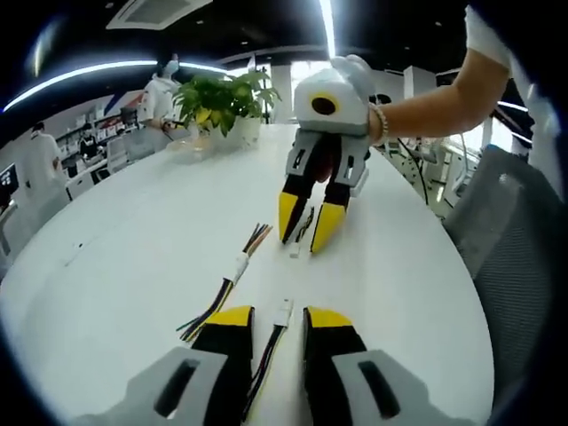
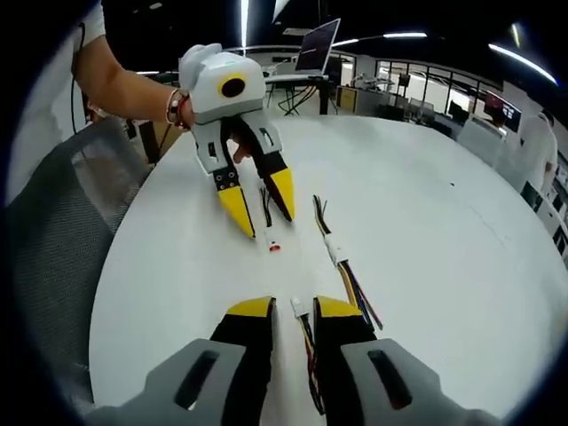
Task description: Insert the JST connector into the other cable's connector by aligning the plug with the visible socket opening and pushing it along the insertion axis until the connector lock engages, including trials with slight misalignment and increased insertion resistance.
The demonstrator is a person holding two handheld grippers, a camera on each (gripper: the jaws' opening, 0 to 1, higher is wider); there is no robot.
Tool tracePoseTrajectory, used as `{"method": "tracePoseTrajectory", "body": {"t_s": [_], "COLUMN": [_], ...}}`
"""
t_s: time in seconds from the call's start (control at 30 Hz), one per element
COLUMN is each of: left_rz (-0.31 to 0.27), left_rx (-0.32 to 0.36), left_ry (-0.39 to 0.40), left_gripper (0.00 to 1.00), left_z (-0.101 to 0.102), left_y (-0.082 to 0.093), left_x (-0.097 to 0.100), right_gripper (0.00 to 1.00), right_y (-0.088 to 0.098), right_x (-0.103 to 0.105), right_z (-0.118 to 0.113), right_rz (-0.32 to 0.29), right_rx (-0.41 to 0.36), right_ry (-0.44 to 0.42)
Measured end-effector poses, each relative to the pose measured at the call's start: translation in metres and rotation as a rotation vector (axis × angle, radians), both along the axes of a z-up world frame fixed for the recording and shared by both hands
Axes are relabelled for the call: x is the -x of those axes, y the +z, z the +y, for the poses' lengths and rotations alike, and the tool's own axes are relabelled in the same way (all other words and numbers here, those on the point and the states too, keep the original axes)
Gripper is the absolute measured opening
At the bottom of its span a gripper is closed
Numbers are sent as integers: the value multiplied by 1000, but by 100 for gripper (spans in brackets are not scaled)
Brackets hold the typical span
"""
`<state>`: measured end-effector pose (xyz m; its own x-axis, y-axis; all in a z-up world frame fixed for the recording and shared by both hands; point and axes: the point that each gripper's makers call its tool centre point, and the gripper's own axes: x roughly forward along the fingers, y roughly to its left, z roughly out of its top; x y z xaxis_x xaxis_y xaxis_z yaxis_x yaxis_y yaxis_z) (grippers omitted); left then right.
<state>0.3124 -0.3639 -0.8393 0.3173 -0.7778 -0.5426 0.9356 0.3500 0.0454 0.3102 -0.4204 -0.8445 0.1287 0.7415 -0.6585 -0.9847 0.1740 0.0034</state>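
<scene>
My left gripper is open low over the white table, straddling a thin multi-wire cable that ends in a white JST connector between its yellow-tipped jaws. Facing it, my right gripper is also open, held by a hand, with a second cable and its small connector lying between the tips. In the right gripper view, my right gripper straddles its cable's white connector. Opposite, the left gripper stands over the white-and-red connector. The two connectors lie apart.
A third cable with coloured wires and a white connector lies loose beside the grippers. A potted plant stands at the table's far end. A grey chair sits along the table edge. People stand in the background.
</scene>
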Motion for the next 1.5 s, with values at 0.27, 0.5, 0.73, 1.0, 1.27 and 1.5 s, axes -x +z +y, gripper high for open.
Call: {"method": "tracePoseTrajectory", "body": {"t_s": [0.27,0.5,0.73,1.0,1.27,1.5], "left_rz": [9,17,26,14,11,-5], "left_rx": [-18,-9,9,15,35,42], "left_ry": [-8,-2,1,1,9,16], "left_gripper": [16,15,11,6,3,2], "left_z": [1,1,0,1,1,0], "left_y": [-5,-5,-6,-6,-6,-6], "left_x": [3,4,6,5,3,1], "right_gripper": [14,14,12,9,5,4], "right_y": [-3,-7,-7,-7,-8,-7], "right_x": [-2,-2,-3,-4,-2,-1], "right_z": [-4,-7,-6,-5,-4,-5], "right_rz": [4,6,-2,-22,-53,-99], "right_rx": [0,5,0,-15,-49,-72], "right_ry": [-11,-16,-19,-26,-40,-51]}}
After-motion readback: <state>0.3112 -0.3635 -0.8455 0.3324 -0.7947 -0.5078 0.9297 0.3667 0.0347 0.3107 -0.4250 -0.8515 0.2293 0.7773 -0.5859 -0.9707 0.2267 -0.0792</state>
